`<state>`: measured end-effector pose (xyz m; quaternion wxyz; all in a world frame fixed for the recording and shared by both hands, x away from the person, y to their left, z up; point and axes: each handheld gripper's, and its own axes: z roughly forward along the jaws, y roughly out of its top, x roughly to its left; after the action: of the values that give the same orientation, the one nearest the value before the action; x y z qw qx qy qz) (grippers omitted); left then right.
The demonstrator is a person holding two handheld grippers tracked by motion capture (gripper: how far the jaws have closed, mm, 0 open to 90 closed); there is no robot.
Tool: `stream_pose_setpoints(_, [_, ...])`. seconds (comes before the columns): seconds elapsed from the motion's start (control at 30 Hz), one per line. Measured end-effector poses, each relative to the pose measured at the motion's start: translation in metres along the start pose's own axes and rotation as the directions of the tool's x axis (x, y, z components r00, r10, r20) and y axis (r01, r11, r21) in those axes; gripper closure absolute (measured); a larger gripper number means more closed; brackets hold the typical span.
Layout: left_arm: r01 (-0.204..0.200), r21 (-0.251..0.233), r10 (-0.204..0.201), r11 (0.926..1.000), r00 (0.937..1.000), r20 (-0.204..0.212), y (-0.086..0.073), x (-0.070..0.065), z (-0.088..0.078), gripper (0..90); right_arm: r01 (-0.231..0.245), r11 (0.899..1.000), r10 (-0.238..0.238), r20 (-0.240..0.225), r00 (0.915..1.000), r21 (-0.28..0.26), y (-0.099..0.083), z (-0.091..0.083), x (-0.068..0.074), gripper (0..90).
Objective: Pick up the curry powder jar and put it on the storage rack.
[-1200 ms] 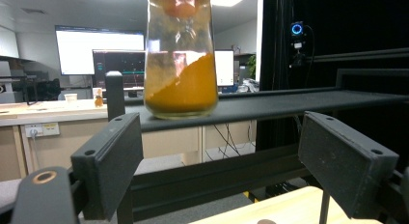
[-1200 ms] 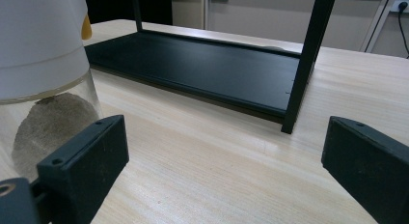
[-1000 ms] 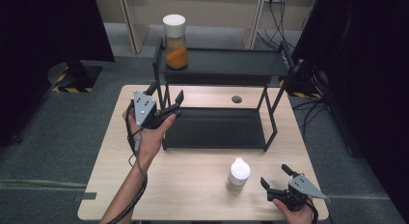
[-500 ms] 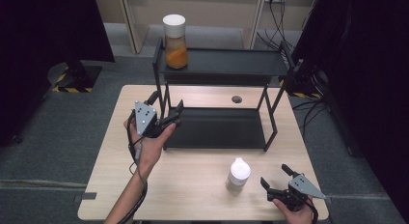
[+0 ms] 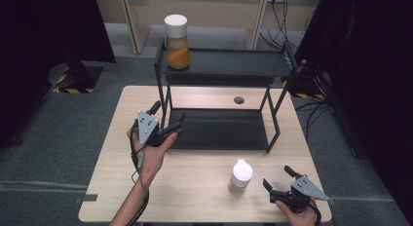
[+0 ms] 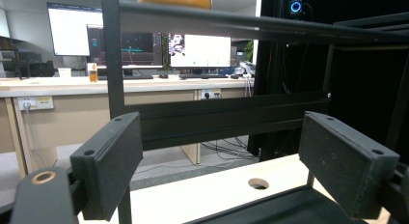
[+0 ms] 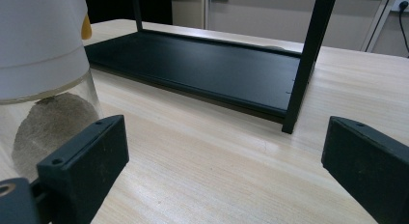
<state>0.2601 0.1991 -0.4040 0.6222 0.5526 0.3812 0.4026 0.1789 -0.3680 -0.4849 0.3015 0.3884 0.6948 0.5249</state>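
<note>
white-lidded jar (image 5: 241, 174), upright, lid up, near right gripper (image 5: 281, 182)

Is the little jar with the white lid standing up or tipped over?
Standing up. The jar sits upright on the table with its white lid on top, just left of the right gripper, untouched.

Overhead cam, two claw-mounted; shared rack (image 5: 221, 65)

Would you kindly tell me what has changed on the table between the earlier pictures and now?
The left gripper has sunk toward the front left corner of the black rack, jaws open and empty. The right gripper, the white-lidded jar beside it and the orange-filled jar on the top shelf stayed put.
</note>
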Motion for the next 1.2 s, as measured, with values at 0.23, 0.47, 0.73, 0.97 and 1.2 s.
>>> stream_pose_setpoints(0.23, [-0.005,0.025,0.005,0.9997,1.0,0.001,-0.016,0.0,-0.007,14.9,0.0,1.0,0.0,0.0,1.0,-0.001,0.0,0.0,0.0,3.0])
stream_pose_setpoints(0.47, [-0.033,0.042,0.033,0.9986,0.9994,-0.013,-0.031,-0.001,-0.013,14.8,0.002,1.0,-0.002,0.0,1.0,0.001,0.0,0.0,0.0,3.0])
stream_pose_setpoints(0.73, [-0.023,0.076,0.025,0.9969,0.9995,-0.017,-0.048,0.0,-0.021,14.7,0.001,1.0,-0.001,-0.001,1.0,0.001,0.0,0.0,0.0,3.0])
stream_pose_setpoints(0.97, [-0.013,0.095,0.015,0.9954,0.9997,-0.019,-0.071,-0.001,-0.029,14.6,0.002,1.0,-0.002,-0.001,1.0,0.001,0.0,0.0,0.0,3.0])
stream_pose_setpoints(1.2, [-0.011,0.068,0.012,0.9977,0.9999,-0.013,-0.08,-0.001,-0.036,14.7,0.003,1.0,-0.003,-0.001,1.0,0.0,0.0,0.0,0.0,3.0])
